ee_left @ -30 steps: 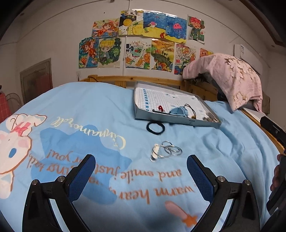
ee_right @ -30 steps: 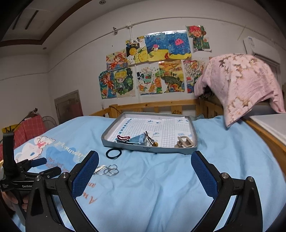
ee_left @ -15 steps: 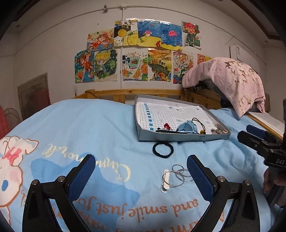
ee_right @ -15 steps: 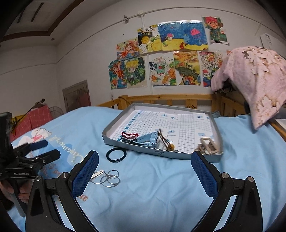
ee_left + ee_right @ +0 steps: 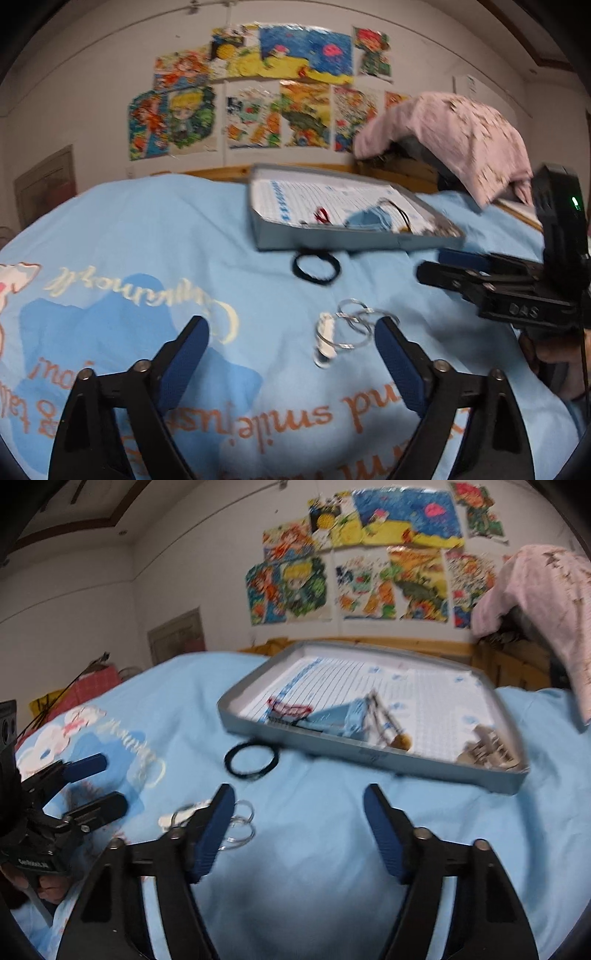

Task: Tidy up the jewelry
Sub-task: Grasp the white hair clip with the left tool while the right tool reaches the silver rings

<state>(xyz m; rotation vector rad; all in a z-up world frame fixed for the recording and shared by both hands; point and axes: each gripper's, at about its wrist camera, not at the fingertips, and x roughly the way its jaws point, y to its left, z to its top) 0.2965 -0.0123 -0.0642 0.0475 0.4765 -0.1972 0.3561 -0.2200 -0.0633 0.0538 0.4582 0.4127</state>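
The left hand-held gripper (image 5: 291, 347) hangs low over the blue bedspread (image 5: 147, 236) with its jaws spread wide and nothing between them. The cluster of silver rings (image 5: 352, 325) with a small white tag lies on the bedspread just ahead of it, nearer its right finger (image 5: 397, 356) than its left, and apart from both pads.

The right hand-held gripper (image 5: 299, 819) is also wide open and empty. In its own view the same silver rings (image 5: 240, 825) lie beside and partly behind its left finger (image 5: 214, 827); whether they touch cannot be told through the blur.

A black hair tie (image 5: 316, 267) lies flat on the bedspread between the rings and the grey tray (image 5: 332, 242). The tray sits farther back and holds a red piece, a blue piece, a dark cord and a pale clip.
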